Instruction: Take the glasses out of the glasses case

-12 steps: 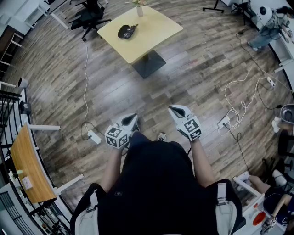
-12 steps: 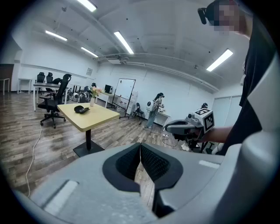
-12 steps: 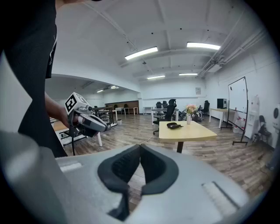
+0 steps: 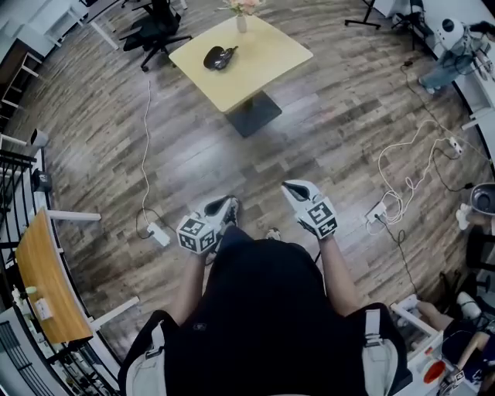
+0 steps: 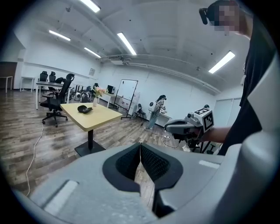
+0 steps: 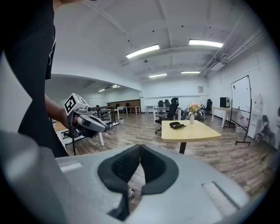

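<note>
Black top (image 4: 267, 309), perhaps short-sleeved; whitish, square-marked left tool (image 4: 227, 203) and right tool (image 4: 288, 186)

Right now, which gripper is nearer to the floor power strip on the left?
Left. The left gripper hangs just right of the power strip; the right gripper is farther right.

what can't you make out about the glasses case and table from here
Glasses case on the yellow table: too small and far off in all three views to tell whether glasses lie inside.
Vase: its flowers are cut off by the head view's top edge.
Table base: partly hidden under the tabletop in the head view.
</note>
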